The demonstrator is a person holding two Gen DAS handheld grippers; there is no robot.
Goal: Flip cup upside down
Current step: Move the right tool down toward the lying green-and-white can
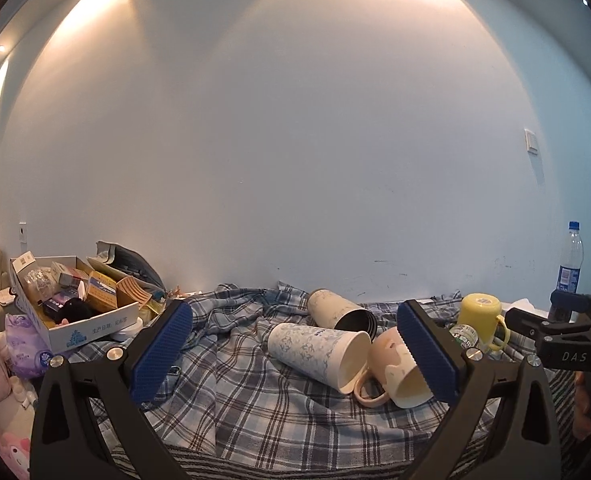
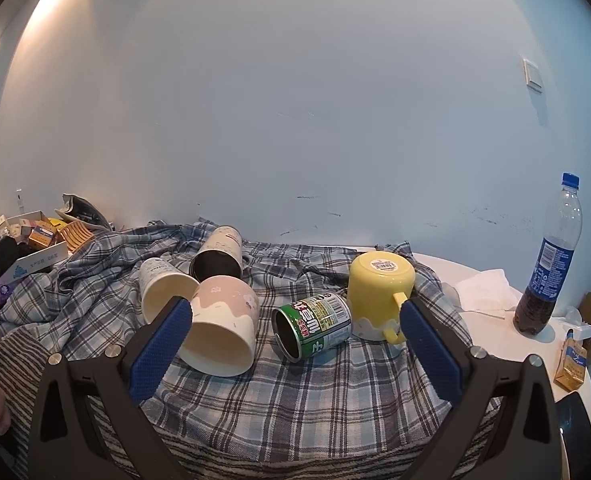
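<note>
Several cups lie on a plaid cloth (image 1: pixel 231 392). A blue-patterned white cup (image 1: pixel 315 350) (image 2: pixel 163 292), a pink mug (image 1: pixel 399 368) (image 2: pixel 223 324) and a steel-lined tumbler (image 1: pixel 339 312) (image 2: pixel 219 256) lie on their sides. A yellow mug (image 2: pixel 379 284) (image 1: pixel 480 314) stands upside down. A green can (image 2: pixel 315 326) lies on its side. My left gripper (image 1: pixel 295 354) is open and empty, with the patterned cup between its jaws further ahead. My right gripper (image 2: pixel 295 346) is open and empty, in front of the can.
A cardboard box (image 1: pixel 67 300) of small items stands at the back left. A cola bottle (image 2: pixel 547 264) stands on the white table (image 2: pixel 491 336) at the right, with tissue (image 2: pixel 483 288) and a small carton (image 2: pixel 573 364). A wall runs behind.
</note>
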